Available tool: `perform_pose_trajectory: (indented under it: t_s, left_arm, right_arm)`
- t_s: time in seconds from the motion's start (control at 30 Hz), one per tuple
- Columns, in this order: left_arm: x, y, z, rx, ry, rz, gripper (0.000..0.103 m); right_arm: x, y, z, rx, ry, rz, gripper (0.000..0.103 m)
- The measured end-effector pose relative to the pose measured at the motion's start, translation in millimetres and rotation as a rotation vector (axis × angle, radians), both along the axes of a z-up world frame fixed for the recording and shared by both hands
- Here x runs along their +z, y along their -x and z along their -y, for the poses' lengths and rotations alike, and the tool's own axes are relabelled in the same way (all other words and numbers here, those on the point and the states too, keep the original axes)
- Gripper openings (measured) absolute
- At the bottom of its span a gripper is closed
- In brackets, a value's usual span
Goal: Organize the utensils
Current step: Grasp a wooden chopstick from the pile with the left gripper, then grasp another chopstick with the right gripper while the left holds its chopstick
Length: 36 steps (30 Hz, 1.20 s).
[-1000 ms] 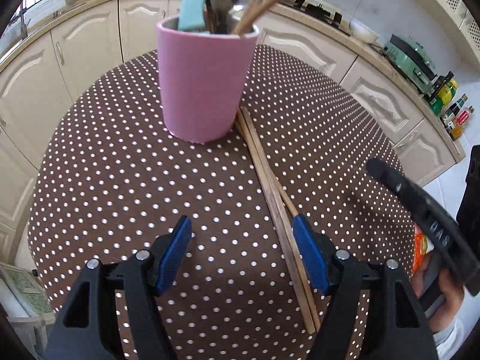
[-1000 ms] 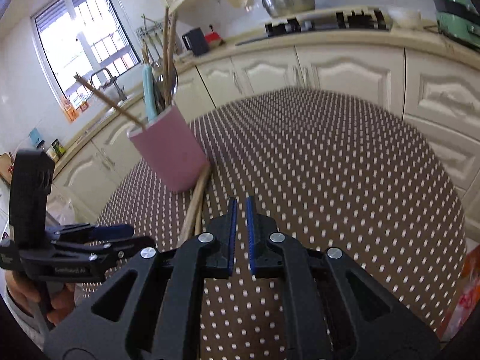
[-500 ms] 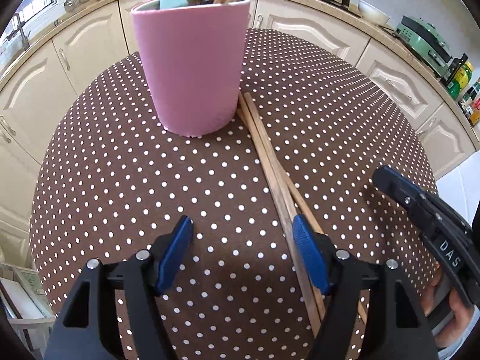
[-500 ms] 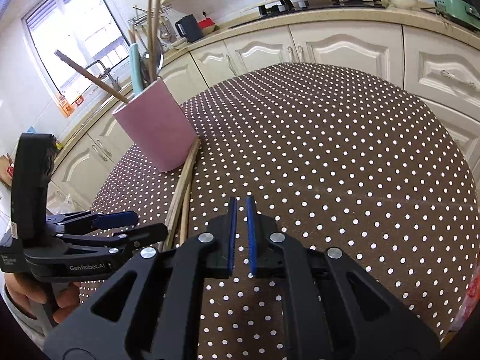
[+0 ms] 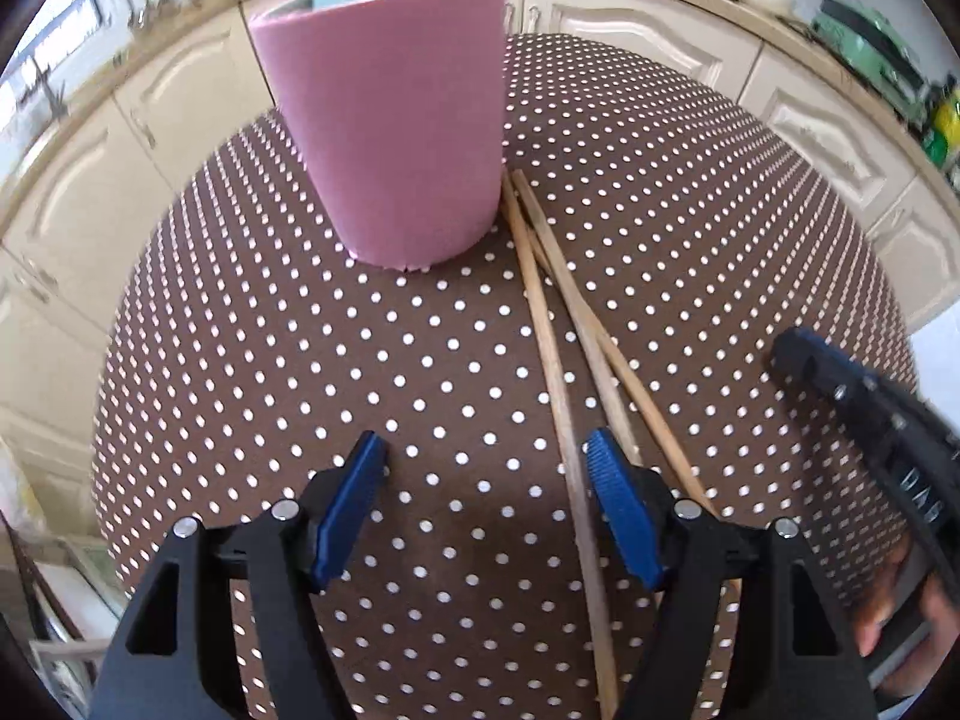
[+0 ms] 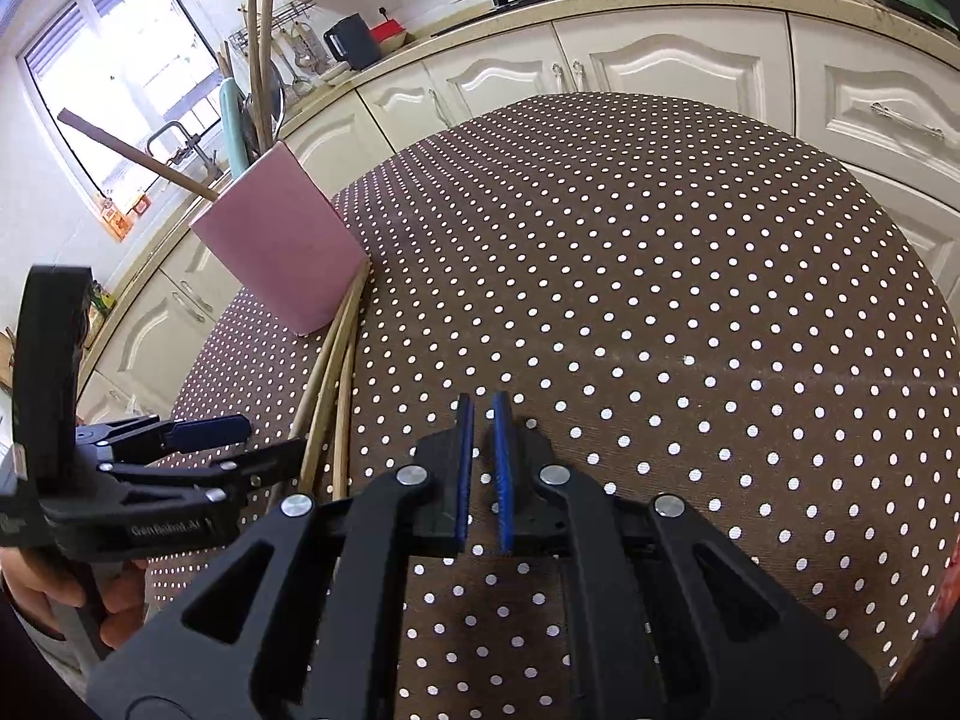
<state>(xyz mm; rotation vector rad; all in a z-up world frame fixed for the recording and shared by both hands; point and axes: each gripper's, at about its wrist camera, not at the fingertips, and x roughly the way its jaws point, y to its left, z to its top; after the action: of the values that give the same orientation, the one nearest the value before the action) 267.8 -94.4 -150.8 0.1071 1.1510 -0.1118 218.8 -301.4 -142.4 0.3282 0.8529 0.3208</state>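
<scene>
A pink cup (image 5: 396, 120) stands on the brown dotted table (image 5: 300, 360) and holds a pale blue utensil, wooden sticks and metal utensils. It also shows in the right wrist view (image 6: 279, 240). Three wooden chopsticks (image 5: 558, 354) lie on the cloth from the cup's base toward me, also seen in the right wrist view (image 6: 336, 372). My left gripper (image 5: 486, 462) is open, low over the table, its right pad beside the chopsticks. My right gripper (image 6: 483, 420) is nearly shut with nothing between its pads, to the right of the chopsticks.
Cream kitchen cabinets (image 6: 660, 60) and a counter with a stove curve round the table's far side. A window and sink tap (image 6: 174, 138) are at the left. The right gripper's body (image 5: 870, 420) shows at the right of the left wrist view.
My left gripper has moved forward and lower toward the cup and chopsticks, staying open. The right gripper has tilted down toward the table and stayed nearly shut.
</scene>
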Motion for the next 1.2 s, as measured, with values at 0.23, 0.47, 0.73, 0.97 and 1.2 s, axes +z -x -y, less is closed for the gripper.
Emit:
perform_pose_trajectory:
  t_s: [0.23, 0.47, 0.73, 0.97, 1.2]
  left_arm:
    - [-1, -17, 18, 0.001, 0.005, 0.012, 0.064]
    - [-1, -25, 10, -0.011, 0.104, 0.024, 0.006]
    - [-2, 6, -5, -0.060, 0.150, 0.016, 0.006]
    - [-2, 22, -31, -0.019, 0.167, 0.010, 0.006]
    - [-1, 19, -56, 0.040, 0.180, 0.006, 0.006]
  right_arm:
    - [1, -1, -5, 0.005, 0.031, 0.006, 0.008]
    - [-3, -3, -7, 0.003, 0.043, -0.017, 0.008]
    - [2, -2, -33, 0.051, 0.156, -0.011, 0.008]
    - [9, -1, -71, 0.195, 0.208, -0.067, 0.008]
    - [12, -11, -98, 0.275, 0.280, -0.136, 0.027]
